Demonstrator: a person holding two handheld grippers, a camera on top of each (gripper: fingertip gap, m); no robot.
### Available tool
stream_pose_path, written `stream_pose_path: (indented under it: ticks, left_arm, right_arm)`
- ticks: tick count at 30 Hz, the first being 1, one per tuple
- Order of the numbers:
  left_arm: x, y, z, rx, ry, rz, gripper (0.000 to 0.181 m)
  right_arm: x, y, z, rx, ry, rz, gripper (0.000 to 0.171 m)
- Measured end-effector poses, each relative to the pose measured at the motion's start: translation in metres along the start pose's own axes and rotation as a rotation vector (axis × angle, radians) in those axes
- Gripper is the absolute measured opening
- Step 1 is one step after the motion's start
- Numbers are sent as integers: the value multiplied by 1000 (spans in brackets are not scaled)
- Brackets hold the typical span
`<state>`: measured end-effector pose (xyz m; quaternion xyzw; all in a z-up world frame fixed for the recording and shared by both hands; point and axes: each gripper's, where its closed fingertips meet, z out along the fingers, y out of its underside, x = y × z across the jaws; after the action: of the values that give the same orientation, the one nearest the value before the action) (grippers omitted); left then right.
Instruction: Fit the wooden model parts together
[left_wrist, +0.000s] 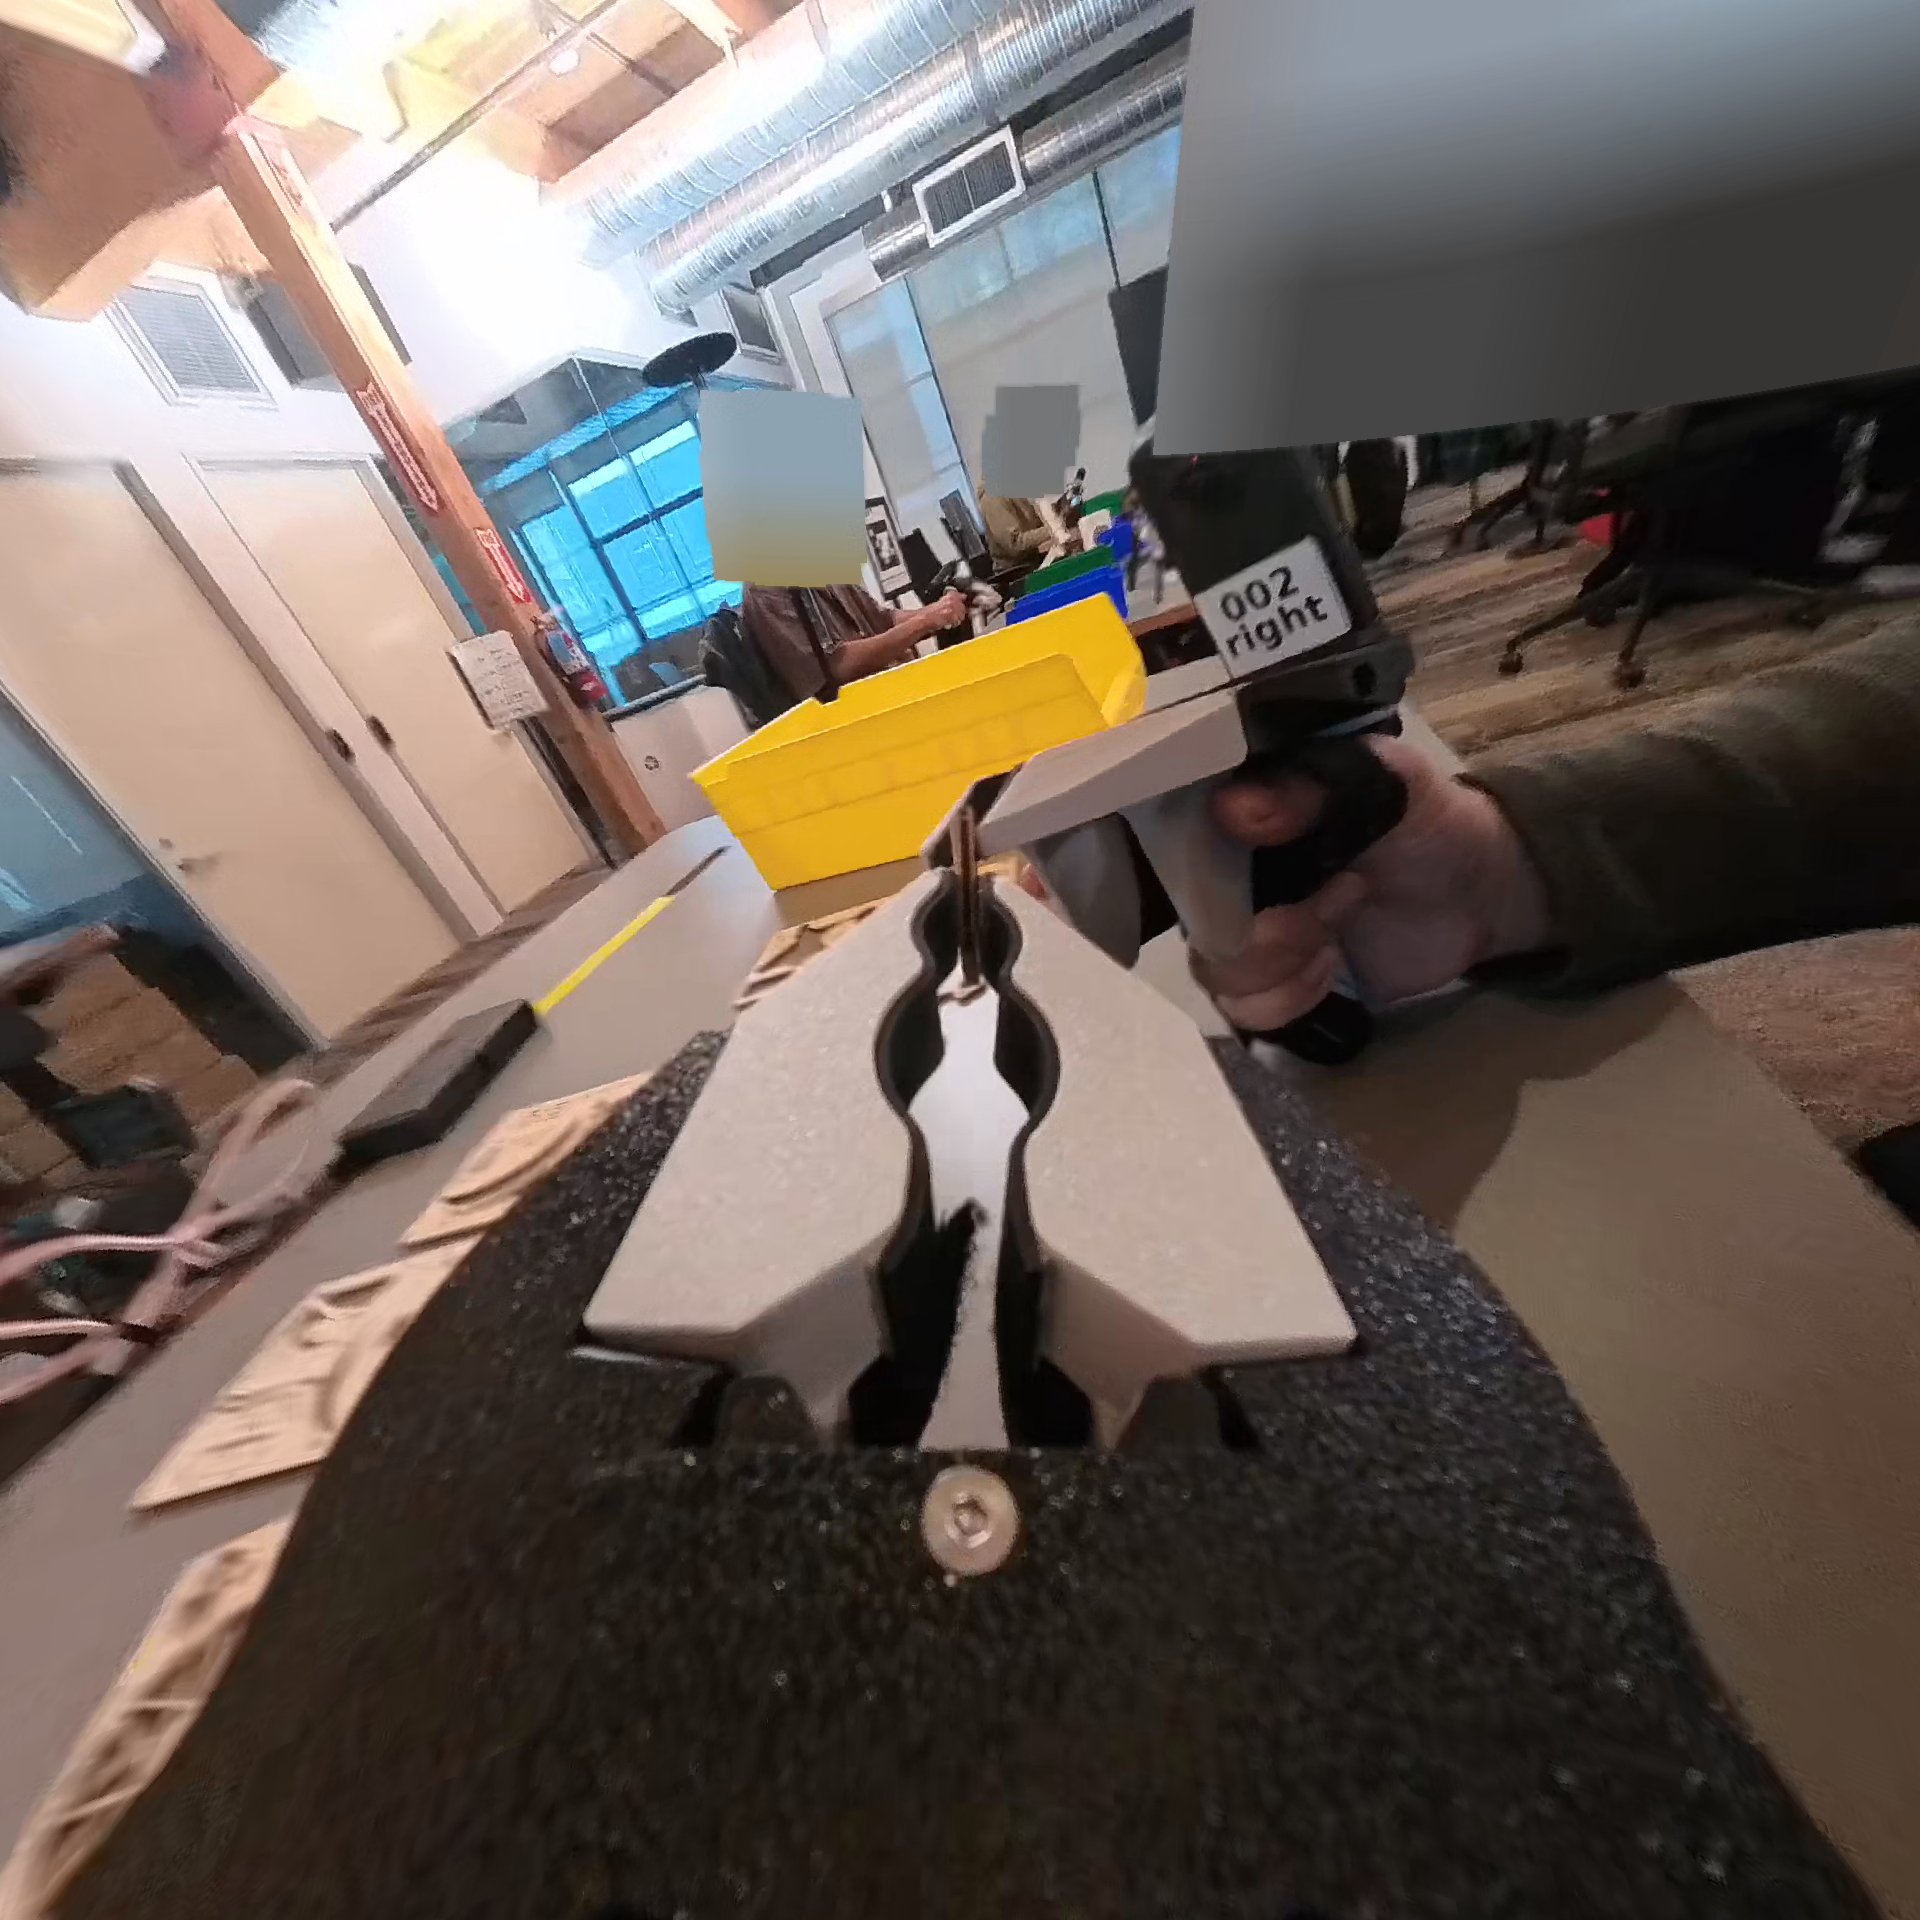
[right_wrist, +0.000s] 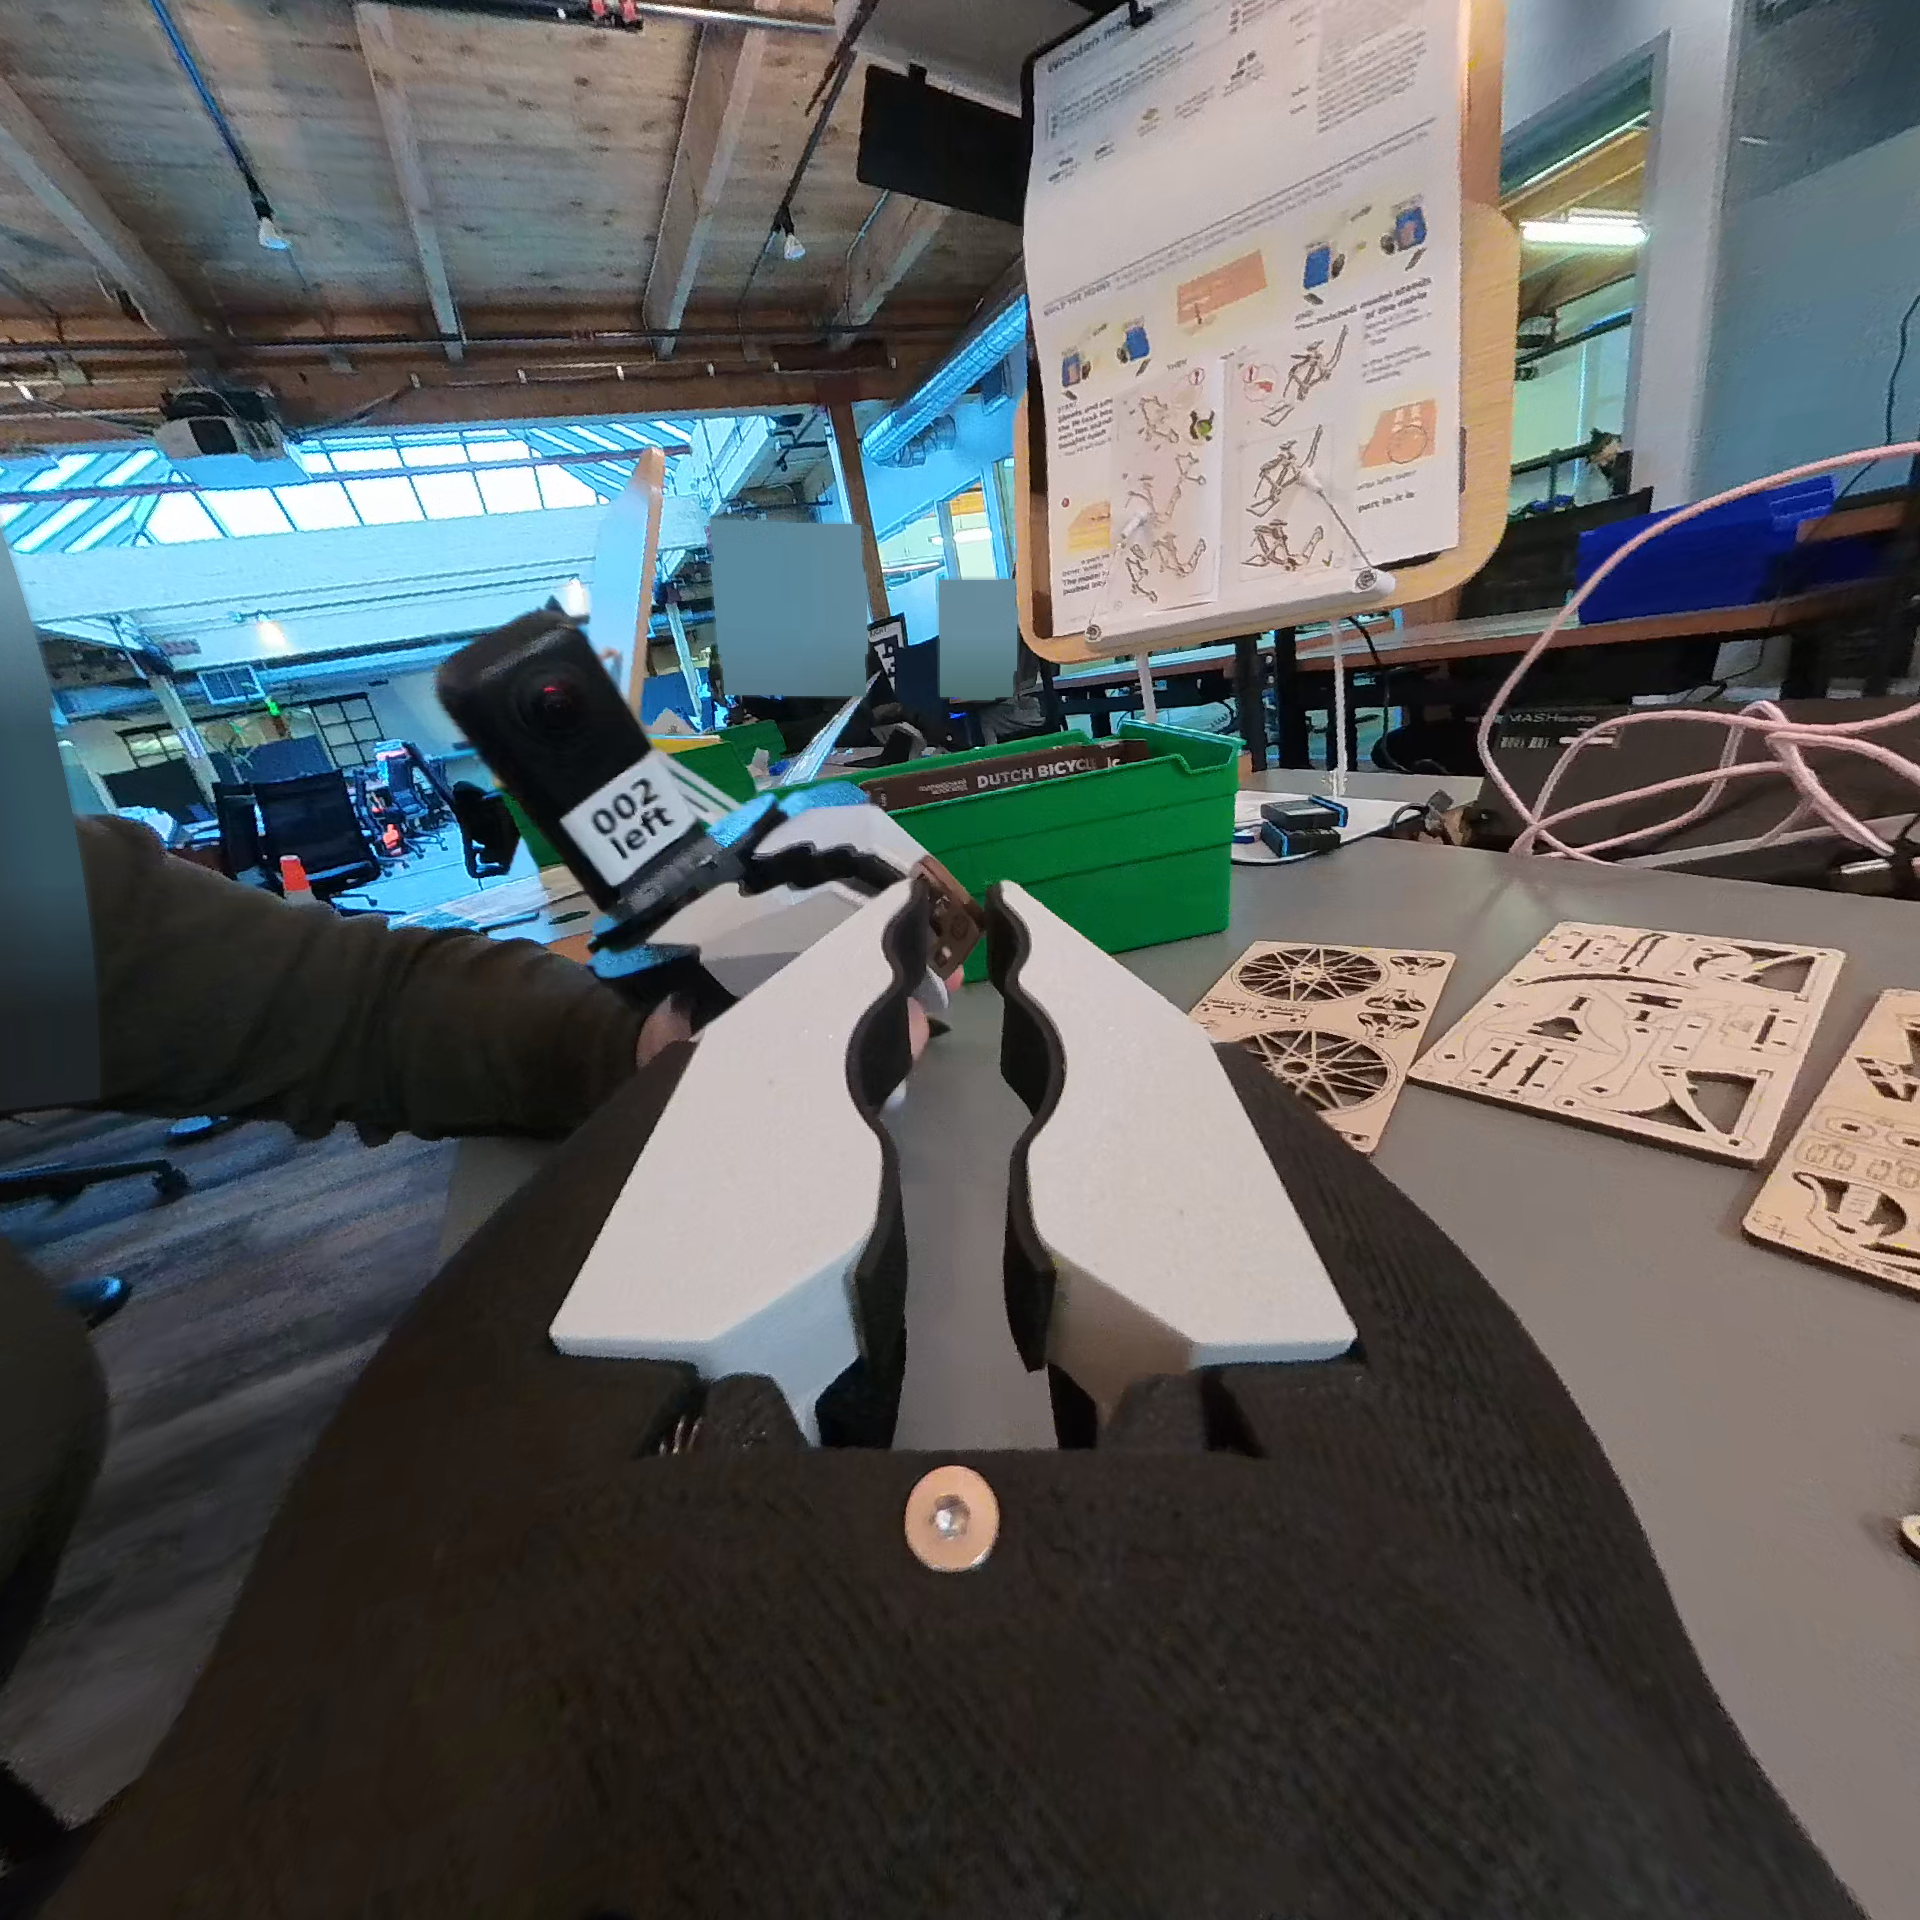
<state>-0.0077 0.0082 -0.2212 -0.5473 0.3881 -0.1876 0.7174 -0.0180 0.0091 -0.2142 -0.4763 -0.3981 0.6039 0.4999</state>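
My left gripper (left_wrist: 966, 883) is shut on a small thin brown wooden part (left_wrist: 968, 914), seen edge-on and upright between its tips. In the right wrist view the part (right_wrist: 951, 925) is a flat dark piece with small holes, held by the left gripper (right_wrist: 920, 883), which comes in from the left. My right gripper (right_wrist: 956, 904) has its jaws a little apart on either side of this part, with a thin gap showing on the right side. The right gripper (left_wrist: 982, 831) meets the left one tip to tip above the grey table (right_wrist: 1558, 1351).
Three laser-cut wooden sheets (right_wrist: 1631, 1039) lie on the table to the right. A green bin (right_wrist: 1081, 852) holding a box and an instruction board (right_wrist: 1257, 312) stand behind. Pink cables (right_wrist: 1714, 748) lie at far right. A yellow bin (left_wrist: 914, 758) and black block (left_wrist: 436, 1081) sit beyond.
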Motion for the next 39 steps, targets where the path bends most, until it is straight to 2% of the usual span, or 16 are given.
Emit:
stream_pose_path:
  ticks: [3,9,13,14,18,23,27,31,33,36,39]
  left_arm:
    - [3,-3,-1,-47,-57,272,1]
    - [1,-1,-1,-127,-144,623,4]
    - [-1,3,-1,-164,-177,777,4]
    - [-1,3,-2,-157,-170,744,4]
    - [-2,-3,-1,-74,-101,304,2]
    - [-1,-3,-1,-15,-3,-2,0]
    - [-2,-4,-1,25,45,-168,0]
    - [-2,-4,-1,40,60,-221,0]
    - [-2,-4,-2,39,48,-182,0]
    - [3,-8,-3,-6,-15,128,1]
    - [5,-9,-3,-42,-57,329,2]
  right_arm:
    - [-3,0,-1,0,-14,6,9]
    - [0,0,-1,3,-1,50,9]
    - [2,3,0,0,-10,123,9]
    - [1,3,0,5,-22,132,9]
    - [1,-3,2,36,-31,124,9]
    - [1,-3,2,33,-20,99,9]
    - [1,-3,2,36,-20,98,8]
    - [2,-2,2,30,-16,91,8]
    - [1,-2,3,23,-18,91,8]
    - [-4,-3,1,28,-54,110,9]
    - [-5,-3,-1,33,-62,127,9]
